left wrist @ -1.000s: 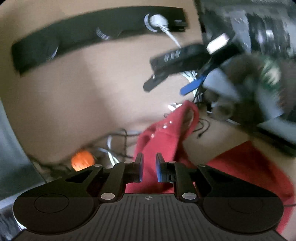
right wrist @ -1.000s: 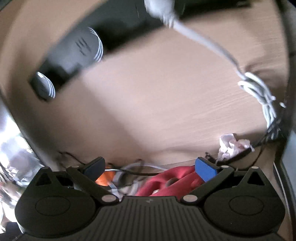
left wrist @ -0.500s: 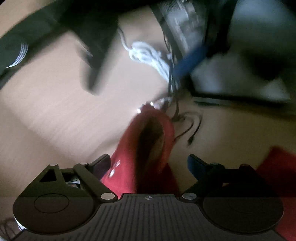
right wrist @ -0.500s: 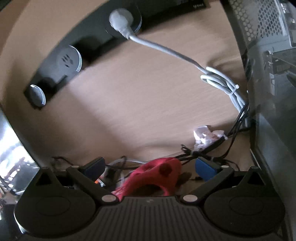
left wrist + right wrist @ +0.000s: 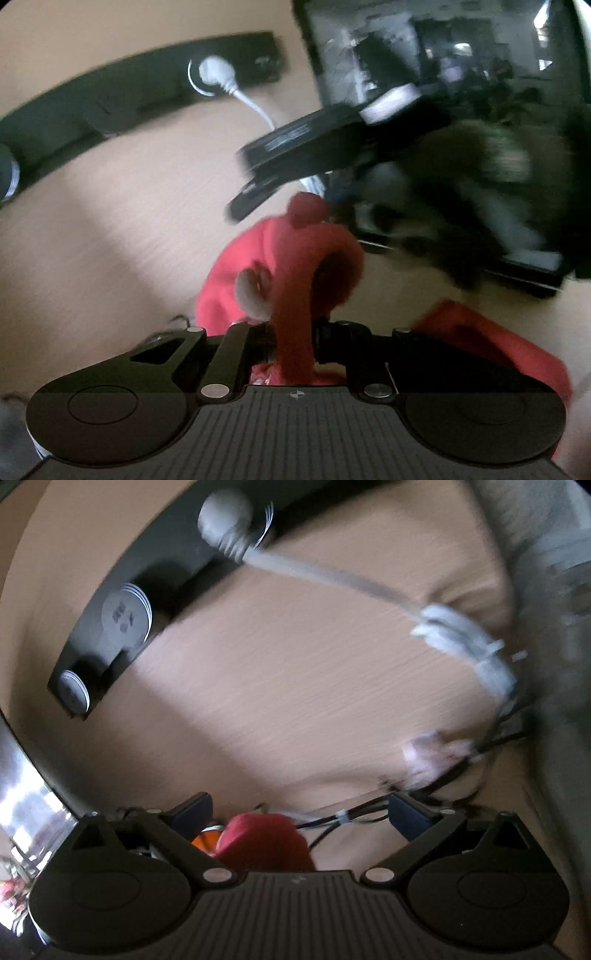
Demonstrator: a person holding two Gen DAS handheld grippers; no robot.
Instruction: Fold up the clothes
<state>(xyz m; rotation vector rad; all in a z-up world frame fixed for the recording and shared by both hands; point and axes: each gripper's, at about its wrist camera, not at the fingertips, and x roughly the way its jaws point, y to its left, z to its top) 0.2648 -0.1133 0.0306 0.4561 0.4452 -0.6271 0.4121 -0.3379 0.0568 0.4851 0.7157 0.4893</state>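
Two black two-finger grippers work over a tan wood-grain desk (image 5: 295, 686). Nearest the left wrist camera, the left gripper (image 5: 293, 341) is clamped tight on a narrow, rope-like strip of the red garment (image 5: 291, 266), a soft fleecy fabric that passes between the fingers and arches up beyond them into a rounded loop. Another flat fold of this red fabric lies just right of the fingers. Beyond the loop, the right gripper (image 5: 295, 206) shows as a blurred black body reaching in from the right toward the upper end of the cloth. Beyond that stands a dark glossy monitor (image 5: 443, 66). To the far left of the fingers, a long black power strip (image 5: 110, 99) curves across the desk, with a white round plug (image 5: 214, 72) seated in it. In the right wrist view, the jaws stand wide and are closing; a rounded lump of the red fabric sits low between the fingers, and no pad is seen pressing on it. Thin black cables (image 5: 369, 812) run just beyond the fingertips, a crumpled pale scrap (image 5: 432, 753) lies to the right, and a bundled white cord (image 5: 461, 642) lies farther off.
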